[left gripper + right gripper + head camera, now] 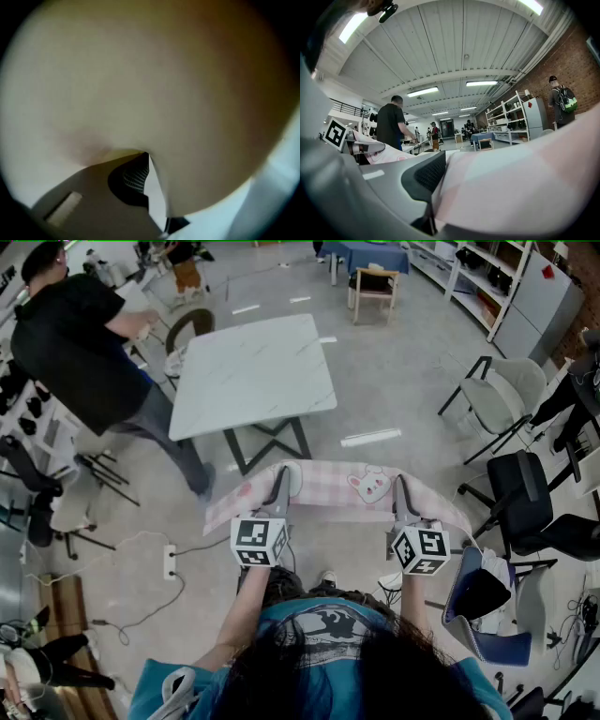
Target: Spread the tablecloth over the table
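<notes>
A pink checked tablecloth (328, 482) with a bunny print hangs stretched between my two grippers, in front of the white marble table (253, 371). My left gripper (279, 486) is shut on the cloth's left part, and my right gripper (401, 495) is shut on its right part. In the left gripper view the tablecloth (154, 84) fills nearly everything, with one ribbed pad (136, 176) showing below it. In the right gripper view the tablecloth (520, 183) lies against the dark pad (426, 176) and drapes off to the right. The table top is bare, and the cloth is held short of its near edge.
A person in black (75, 343) stands at the table's left side. Grey and black chairs (502, 395) stand to the right, with a blue bag (478, 601) near my right arm. A power strip (170, 562) and cables lie on the floor at left. Shelves (487, 277) line the far right.
</notes>
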`<state>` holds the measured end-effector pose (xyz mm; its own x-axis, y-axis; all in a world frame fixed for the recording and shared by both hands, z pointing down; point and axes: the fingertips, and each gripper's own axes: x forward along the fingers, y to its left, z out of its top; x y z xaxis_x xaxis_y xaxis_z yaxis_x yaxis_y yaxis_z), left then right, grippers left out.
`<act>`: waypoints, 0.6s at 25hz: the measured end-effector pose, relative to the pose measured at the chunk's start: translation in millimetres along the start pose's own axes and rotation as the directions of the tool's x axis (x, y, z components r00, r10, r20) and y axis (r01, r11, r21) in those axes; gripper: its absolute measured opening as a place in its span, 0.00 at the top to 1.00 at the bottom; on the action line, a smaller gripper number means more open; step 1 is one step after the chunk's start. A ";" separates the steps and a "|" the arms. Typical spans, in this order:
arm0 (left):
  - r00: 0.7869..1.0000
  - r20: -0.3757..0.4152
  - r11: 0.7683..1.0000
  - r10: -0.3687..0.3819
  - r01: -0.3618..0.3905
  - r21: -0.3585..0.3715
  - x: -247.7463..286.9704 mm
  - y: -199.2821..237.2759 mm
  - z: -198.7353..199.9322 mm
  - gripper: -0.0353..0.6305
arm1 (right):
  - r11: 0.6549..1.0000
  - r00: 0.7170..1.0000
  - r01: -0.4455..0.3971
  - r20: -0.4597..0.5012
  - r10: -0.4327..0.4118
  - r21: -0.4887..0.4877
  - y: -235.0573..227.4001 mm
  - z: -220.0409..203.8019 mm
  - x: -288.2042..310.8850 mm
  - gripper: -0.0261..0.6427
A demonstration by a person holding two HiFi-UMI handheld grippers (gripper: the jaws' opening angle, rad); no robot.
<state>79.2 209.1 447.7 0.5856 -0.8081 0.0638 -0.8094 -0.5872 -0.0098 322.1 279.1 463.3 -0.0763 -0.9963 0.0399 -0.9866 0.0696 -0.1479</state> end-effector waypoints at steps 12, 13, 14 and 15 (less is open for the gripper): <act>0.999 -0.035 1.000 -0.014 0.014 0.012 -2.8 -9.9 1.9 0.85 | 0.997 1.000 -0.017 -0.007 0.018 0.080 -7.0 -4.1 -6.6 0.87; 0.999 -0.036 1.000 -0.019 0.019 0.015 -3.5 -12.5 3.2 0.85 | 0.996 1.000 -0.016 -0.004 0.017 0.090 -8.7 -3.9 -8.5 0.87; 0.999 -0.038 1.000 -0.023 0.023 0.016 -3.9 -14.4 4.6 0.85 | 0.995 1.000 -0.015 -0.002 0.015 0.100 -10.1 -3.6 -9.9 0.87; 0.999 -0.040 1.000 -0.025 0.026 0.015 -3.8 -15.4 6.1 0.85 | 0.994 1.000 -0.013 -0.001 0.013 0.110 -11.1 -3.4 -10.5 0.87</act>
<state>89.7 221.0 441.6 0.6036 -0.7906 0.1034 -0.7931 -0.6086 -0.0234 333.4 289.0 467.8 -0.0898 -0.9952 0.0394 -0.9636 0.0768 -0.2560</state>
